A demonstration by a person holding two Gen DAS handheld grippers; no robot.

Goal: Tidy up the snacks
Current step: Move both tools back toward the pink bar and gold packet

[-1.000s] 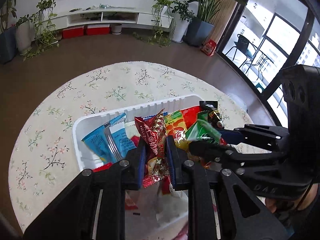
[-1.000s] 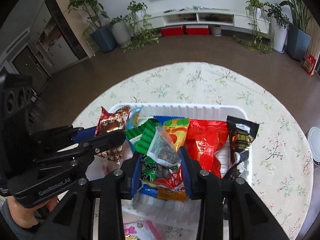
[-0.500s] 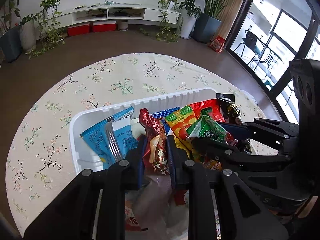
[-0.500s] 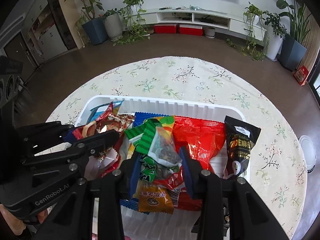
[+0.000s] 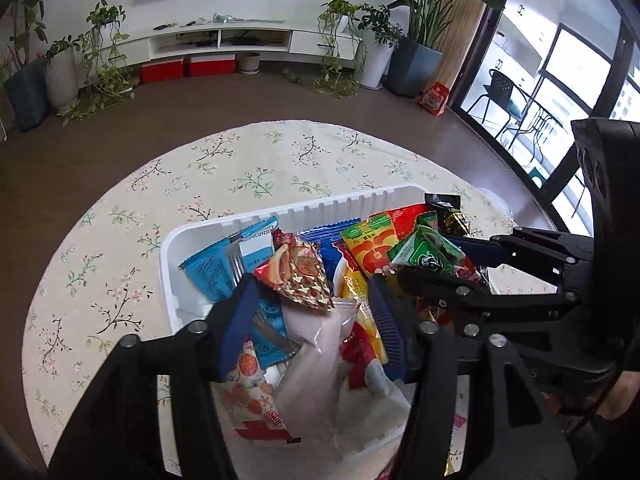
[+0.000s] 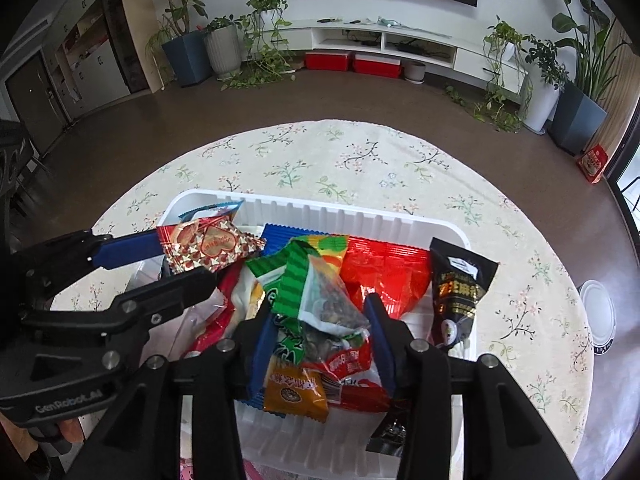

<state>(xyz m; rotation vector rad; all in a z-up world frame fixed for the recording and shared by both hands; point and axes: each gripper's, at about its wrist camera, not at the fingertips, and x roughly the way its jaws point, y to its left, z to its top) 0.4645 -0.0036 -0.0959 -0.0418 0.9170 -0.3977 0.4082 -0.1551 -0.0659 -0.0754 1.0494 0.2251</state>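
A white ribbed tray [image 5: 348, 202] [image 6: 360, 216] on the round table holds several snack packets. My left gripper [image 5: 312, 292] is open over its left part; a red-and-gold heart packet [image 5: 298, 272] [image 6: 208, 246] lies loose between the fingers on the pile. My right gripper [image 6: 316, 312] is open over the middle, jaws on either side of a green packet with a clear window [image 6: 316, 292] [image 5: 428, 252]. A blue packet [image 5: 224, 260], an orange packet [image 5: 370, 246], a red packet [image 6: 384, 268] and a black packet [image 6: 460, 288] stand in the tray.
The table wears a floral cloth [image 5: 256, 164] [image 6: 360, 160]. A white round lid [image 6: 598, 312] lies at the table's right edge. Each gripper shows beside the other, the right one [image 5: 520, 280] and the left one [image 6: 100, 280]. Brown floor, plants and a TV shelf lie beyond.
Both grippers have opened: the left let go of the red-and-gold packet, the right let go of the green packet. Both packets now rest in the tray, lower than before.
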